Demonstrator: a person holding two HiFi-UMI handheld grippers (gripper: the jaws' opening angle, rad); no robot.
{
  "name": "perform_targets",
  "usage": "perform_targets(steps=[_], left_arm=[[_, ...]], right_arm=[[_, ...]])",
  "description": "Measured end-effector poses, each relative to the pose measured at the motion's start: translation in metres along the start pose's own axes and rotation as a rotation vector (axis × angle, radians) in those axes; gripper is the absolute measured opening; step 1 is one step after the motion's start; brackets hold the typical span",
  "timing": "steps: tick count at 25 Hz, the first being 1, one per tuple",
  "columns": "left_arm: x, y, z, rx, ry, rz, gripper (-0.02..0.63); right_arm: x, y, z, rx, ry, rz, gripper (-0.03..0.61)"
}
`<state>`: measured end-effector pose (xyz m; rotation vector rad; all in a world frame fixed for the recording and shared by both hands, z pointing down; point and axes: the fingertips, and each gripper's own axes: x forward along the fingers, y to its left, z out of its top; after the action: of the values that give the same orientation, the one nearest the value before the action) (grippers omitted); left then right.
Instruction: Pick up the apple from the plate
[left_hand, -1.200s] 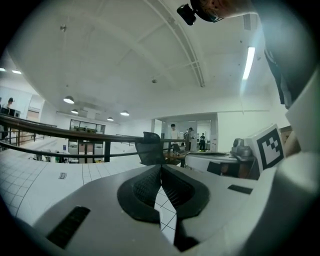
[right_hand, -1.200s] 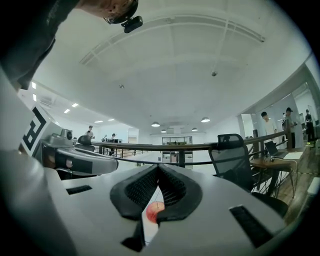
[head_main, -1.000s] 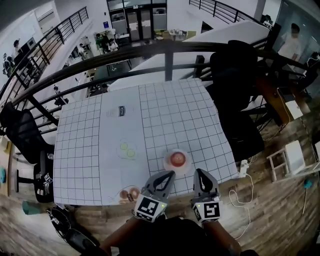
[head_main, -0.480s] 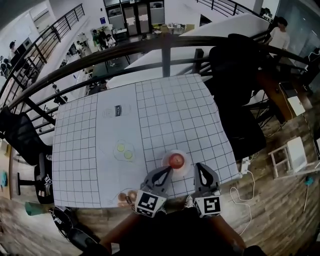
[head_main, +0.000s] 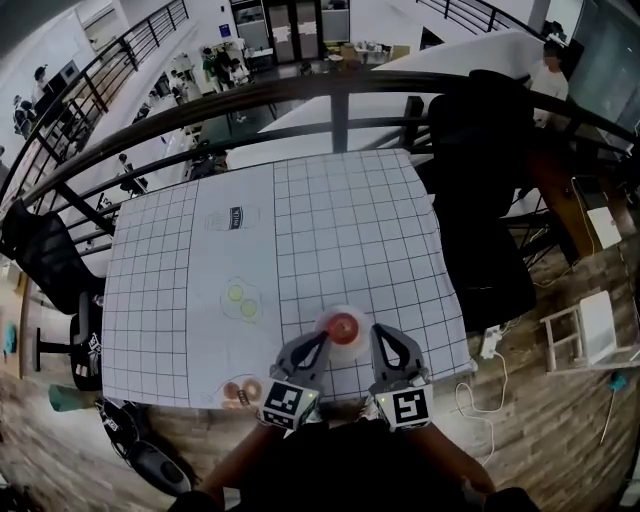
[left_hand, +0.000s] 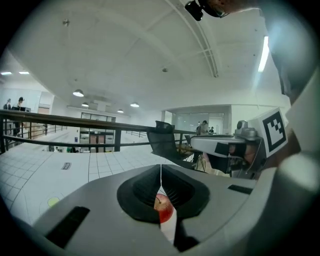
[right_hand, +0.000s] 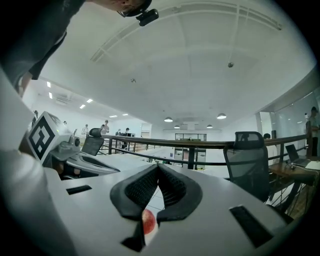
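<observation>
Red and glossy, the apple (head_main: 343, 326) is sitting on a small pale round plate (head_main: 362, 314) in the lower middle of the head view, near the bottom edge of the white table (head_main: 340, 220) with its black grid lines. Over the last second both tools have been creeping up the frame toward it. Their tips were trailing below the plate and are now standing just beside its rim, the left gripper (head_main: 322, 339) at the lower left of the apple and the right gripper (head_main: 378, 331) at its right. Neither is touching the fruit.

Both are staying clenched on nothing. In the left gripper view the ribbed black pads (left_hand: 145, 187) are pressing together along a thin seam, with the apple (left_hand: 163, 207) peeking out beyond and below them. In the right gripper view the dimpled pads (right_hand: 142, 189) are meeting likewise, a sliver of apple (right_hand: 147, 221) showing underneath.

So the approach seems to be closing in, but the pick-up is not yet starting: one pair of jaws will probably need spreading before it can be taking that smooth, round skin
</observation>
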<state>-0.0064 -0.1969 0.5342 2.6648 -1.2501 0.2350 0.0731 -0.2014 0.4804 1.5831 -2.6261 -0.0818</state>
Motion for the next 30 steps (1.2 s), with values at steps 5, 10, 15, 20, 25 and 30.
perform_targets(steps=[5, 10, 15, 20, 25, 30], left_arm=[[0.005, -0.001, -0.007, 0.011, 0.012, -0.014, 0.029], [0.016, -0.003, -0.023, 0.037, 0.064, -0.024, 0.185], [0.026, -0.004, -0.047, 0.100, 0.144, -0.035, 0.316], [0.041, -0.002, -0.071, 0.109, 0.212, -0.034, 0.367], [0.054, 0.005, -0.109, 0.144, 0.326, -0.054, 0.377], [0.068, 0.006, -0.126, 0.144, 0.372, -0.069, 0.382]], right_arm=[[0.004, -0.001, -0.005, 0.020, 0.003, 0.013, 0.023], [0.007, -0.004, -0.012, 0.025, 0.020, 0.017, 0.023], [0.006, -0.006, -0.016, 0.027, 0.028, 0.021, 0.023], [0.004, -0.009, -0.028, 0.034, 0.043, 0.016, 0.023], [0.002, -0.009, -0.040, 0.060, 0.067, 0.009, 0.023], [0.003, -0.013, -0.047, 0.067, 0.084, 0.009, 0.023]])
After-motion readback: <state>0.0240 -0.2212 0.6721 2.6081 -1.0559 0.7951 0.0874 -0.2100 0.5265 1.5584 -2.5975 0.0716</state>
